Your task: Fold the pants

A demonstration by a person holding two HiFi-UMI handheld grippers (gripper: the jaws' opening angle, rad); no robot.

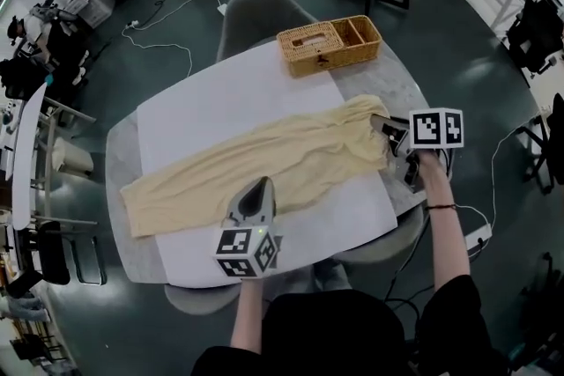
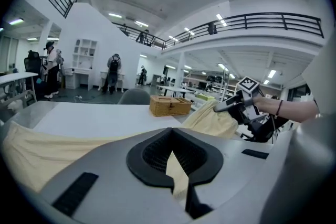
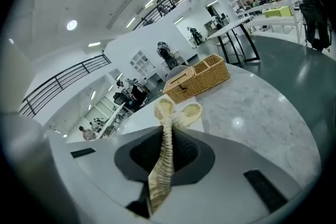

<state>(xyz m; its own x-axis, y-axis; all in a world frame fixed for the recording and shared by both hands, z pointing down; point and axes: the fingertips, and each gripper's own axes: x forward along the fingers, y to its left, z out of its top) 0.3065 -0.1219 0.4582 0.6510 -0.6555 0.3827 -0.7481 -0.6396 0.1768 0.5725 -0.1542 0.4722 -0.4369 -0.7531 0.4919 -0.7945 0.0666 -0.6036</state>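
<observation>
Low in the centre of the head view, the left gripper (image 1: pixel 257 186) has its jaws closed almost together on the near edge of the pale yellow pants (image 1: pixel 264 156) (a thin fold of cloth shows between them). At right centre, the right gripper (image 1: pixel 381 126) is pinched tight on a bunched end of the pants, held raised above the table (image 1: pixel 392 79). The pants stretch from lower left to right centre across a white sheet (image 1: pixel 220 92). Farther off, at upper centre, a woven basket (image 1: pixel 328 44) sits on the table. Its contents cannot be made out.
</observation>
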